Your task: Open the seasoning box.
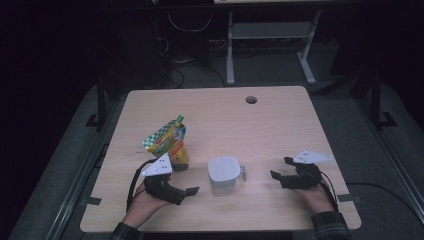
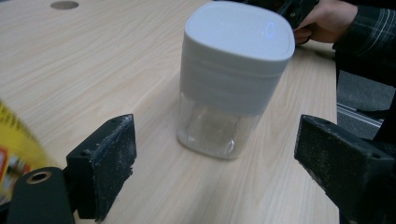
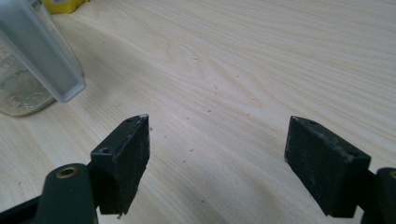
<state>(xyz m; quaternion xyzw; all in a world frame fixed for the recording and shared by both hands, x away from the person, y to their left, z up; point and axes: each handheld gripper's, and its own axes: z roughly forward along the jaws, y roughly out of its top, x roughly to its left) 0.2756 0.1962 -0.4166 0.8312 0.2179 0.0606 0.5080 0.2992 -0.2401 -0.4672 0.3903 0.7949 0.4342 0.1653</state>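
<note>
We see the left gripper with its jaws spread wide and nothing between the pads; the container stands just ahead of them, apart from both. No earlier moment is at hand, so we describe the jaws only as they stand. From the high view, the left gripper lies low at the near-left side of the container, pointing toward it, with a hand behind it and its grey plate on top.

The right gripper also has its jaws wide apart, with only bare wood between them; the container sits off to the side of them, well clear of the pads. From above, the right gripper rests to the right of the container, near but not touching.

The container is clear below, with a white lid on top and a small tab on its right side. It stands upright on the table. Behind the left gripper, to the left of the container, a yellow and green snack bag leans tilted.
</note>
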